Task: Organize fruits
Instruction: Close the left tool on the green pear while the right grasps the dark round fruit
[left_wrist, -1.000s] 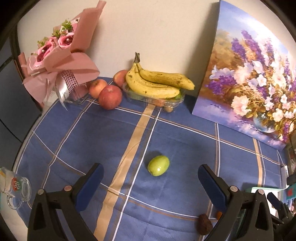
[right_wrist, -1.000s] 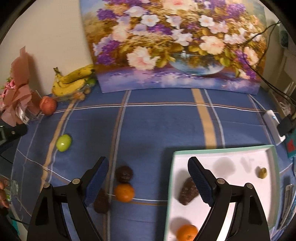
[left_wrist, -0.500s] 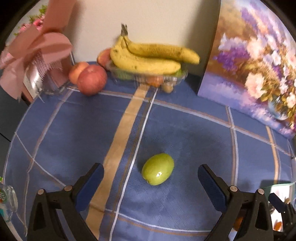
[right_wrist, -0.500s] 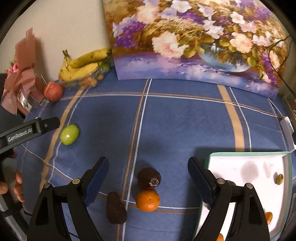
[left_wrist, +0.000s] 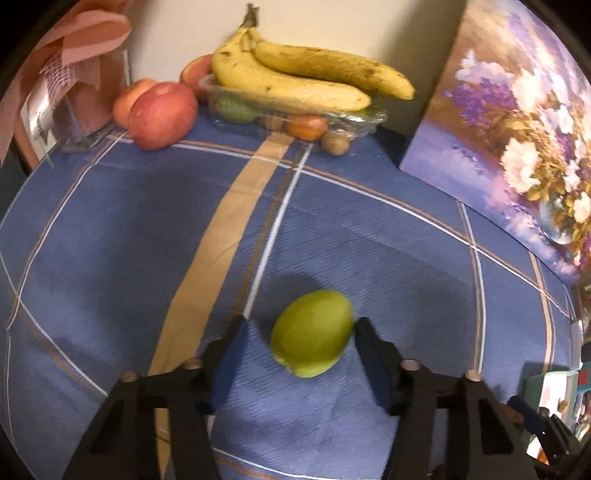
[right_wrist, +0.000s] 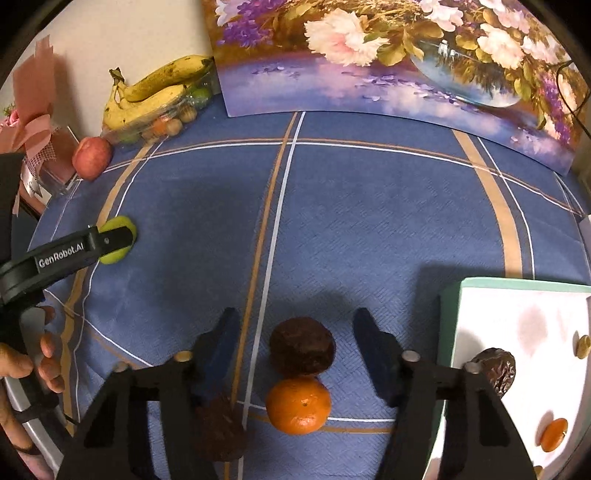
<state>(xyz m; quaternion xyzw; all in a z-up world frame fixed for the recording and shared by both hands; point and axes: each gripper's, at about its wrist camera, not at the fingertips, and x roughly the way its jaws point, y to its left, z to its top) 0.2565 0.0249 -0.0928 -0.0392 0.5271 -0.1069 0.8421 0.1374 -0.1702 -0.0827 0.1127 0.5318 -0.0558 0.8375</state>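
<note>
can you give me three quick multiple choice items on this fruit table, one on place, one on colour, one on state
1. Where do the bananas lie?
A. on the white tray
B. on top of a clear fruit box by the wall
C. beside the orange

2. What colour is the fruit between the left gripper's fingers?
A. green
B. red
C. orange

3. What is the right gripper doing?
A. lifting the orange
B. resting on the tray
C. closing around a dark round fruit, not yet gripping it

Answers:
1 B, they rest across the clear box at the wall.
2 A, it is plainly green.
3 C, gaps show on both sides of the fruit on the cloth.
</note>
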